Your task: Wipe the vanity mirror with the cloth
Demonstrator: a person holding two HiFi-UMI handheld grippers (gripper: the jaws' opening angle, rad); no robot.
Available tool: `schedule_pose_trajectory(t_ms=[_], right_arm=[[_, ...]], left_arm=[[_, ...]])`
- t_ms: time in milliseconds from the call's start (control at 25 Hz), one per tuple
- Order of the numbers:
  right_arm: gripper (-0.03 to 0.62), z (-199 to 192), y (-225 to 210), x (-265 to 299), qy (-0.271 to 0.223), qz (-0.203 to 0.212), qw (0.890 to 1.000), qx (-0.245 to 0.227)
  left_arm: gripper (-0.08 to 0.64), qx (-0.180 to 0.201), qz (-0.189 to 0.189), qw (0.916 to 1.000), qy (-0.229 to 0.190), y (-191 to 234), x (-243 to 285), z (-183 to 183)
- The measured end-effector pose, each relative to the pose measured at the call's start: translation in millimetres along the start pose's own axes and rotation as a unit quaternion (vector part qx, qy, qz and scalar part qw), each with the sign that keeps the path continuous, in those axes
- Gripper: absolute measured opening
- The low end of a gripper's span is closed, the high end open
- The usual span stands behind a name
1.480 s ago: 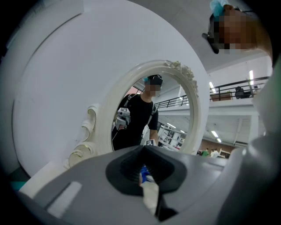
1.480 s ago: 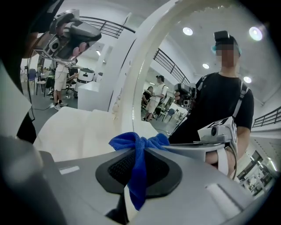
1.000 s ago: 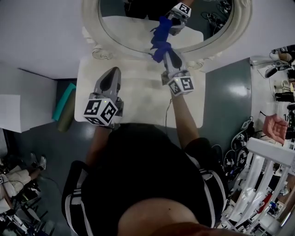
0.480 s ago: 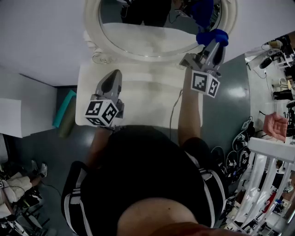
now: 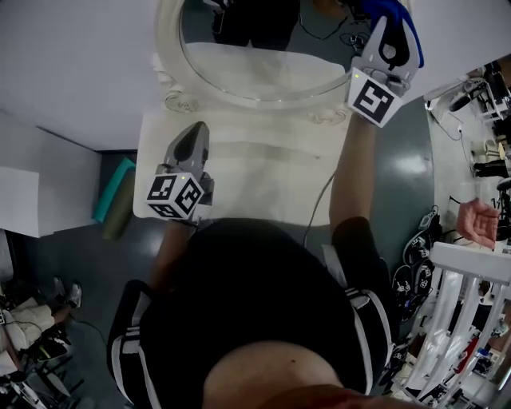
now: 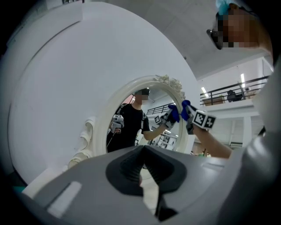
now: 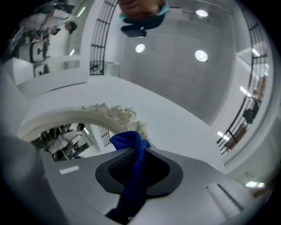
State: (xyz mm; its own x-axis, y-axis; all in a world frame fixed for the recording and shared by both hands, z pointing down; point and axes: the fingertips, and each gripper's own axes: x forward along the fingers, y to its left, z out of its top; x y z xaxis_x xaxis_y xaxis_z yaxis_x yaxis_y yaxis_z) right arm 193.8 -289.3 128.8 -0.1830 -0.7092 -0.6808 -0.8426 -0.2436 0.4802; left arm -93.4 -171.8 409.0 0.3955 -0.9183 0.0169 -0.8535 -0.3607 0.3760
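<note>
Blue and soft, the small wiping cloth (image 5: 398,17) sits at the upper right of the head view, right by the rim of the oval vanity mirror with the cream carved frame (image 5: 255,68). The right gripper (image 5: 386,28) has its jaws squeezed tight on the cloth, which hangs down between them. I think the wiping step is going on now, at the mirror's edge. I cannot tell for sure if the cloth is pressing on the glass. Next, the cloth should slide back across the glass, kept flat on it. The left gripper (image 5: 196,132), lower left, has its jaws together with nothing in them, over the white table top (image 5: 247,180). There are no words to read, only black and white square marks on the gripper cubes.
</note>
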Motion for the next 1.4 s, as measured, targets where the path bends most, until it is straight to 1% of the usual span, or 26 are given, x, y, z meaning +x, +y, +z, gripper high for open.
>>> schedule_pose_trajectory(t_ms=[40, 80, 120, 200, 240, 280, 400, 520, 680, 760, 880, 1000, 1240, 1400], right_arm=[[0.054, -5, 11, 4, 0.013, 0.018, 0.999, -0.049], [0.054, -12, 21, 6, 0.032, 0.034, 0.995, -0.085], [0.053, -21, 32, 8, 0.048, 0.049, 0.992, -0.108], [0.053, -37, 55, 10, 0.066, 0.085, 0.986, -0.126], [0.054, -43, 65, 10, 0.069, 0.102, 0.985, -0.123], [0.054, -47, 72, 9, 0.071, 0.119, 0.985, -0.105], [0.054, -58, 75, 1, 0.08, 0.156, 0.984, -0.007], [0.054, -73, 74, -12, 0.096, 0.173, 0.98, 0.033], [0.054, -101, 80, -40, 0.123, 0.179, 0.971, 0.1], [0.054, -118, 86, -58, 0.137, 0.184, 0.966, 0.119], [0.053, -141, 101, -85, 0.166, 0.2, 0.955, 0.14], [0.052, -163, 119, -112, 0.179, 0.214, 0.947, 0.159], [0.052, -205, 172, -169, 0.224, 0.25, 0.922, 0.193], [0.052, -227, 213, -203, 0.258, 0.27, 0.902, 0.219]], left_arm=[[0.011, 0.0, 0.0, 1.0, 0.0, 1, -1, 0], [0.011, -0.001, 0.0, 1.0, 0.0, 1, -1, 0], [0.011, -0.001, 0.001, 1.0, 0.001, 1, -1, 0], [0.011, 0.0, 0.002, 1.0, 0.004, 4, 0, -1], [0.011, 0.0, 0.003, 1.0, 0.005, 6, 1, -1], [0.011, -0.001, 0.005, 1.0, 0.006, 7, 2, -1], [0.011, -0.002, 0.005, 0.9999, 0.009, 9, 5, -2], [0.011, -0.003, 0.002, 0.9999, 0.013, 6, 10, -6], [0.011, -0.003, -0.007, 0.9997, 0.021, -1, 14, -11], [0.011, -0.002, -0.012, 0.9996, 0.026, -5, 17, -14], [0.011, -0.003, -0.017, 0.9993, 0.034, -11, 20, -20], [0.011, -0.002, -0.021, 0.9989, 0.041, -16, 23, -25], [0.011, 0.0, -0.019, 0.9985, 0.052, -21, 25, -32], [0.011, 0.001, -0.008, 0.9982, 0.059, -16, 24, -37]])
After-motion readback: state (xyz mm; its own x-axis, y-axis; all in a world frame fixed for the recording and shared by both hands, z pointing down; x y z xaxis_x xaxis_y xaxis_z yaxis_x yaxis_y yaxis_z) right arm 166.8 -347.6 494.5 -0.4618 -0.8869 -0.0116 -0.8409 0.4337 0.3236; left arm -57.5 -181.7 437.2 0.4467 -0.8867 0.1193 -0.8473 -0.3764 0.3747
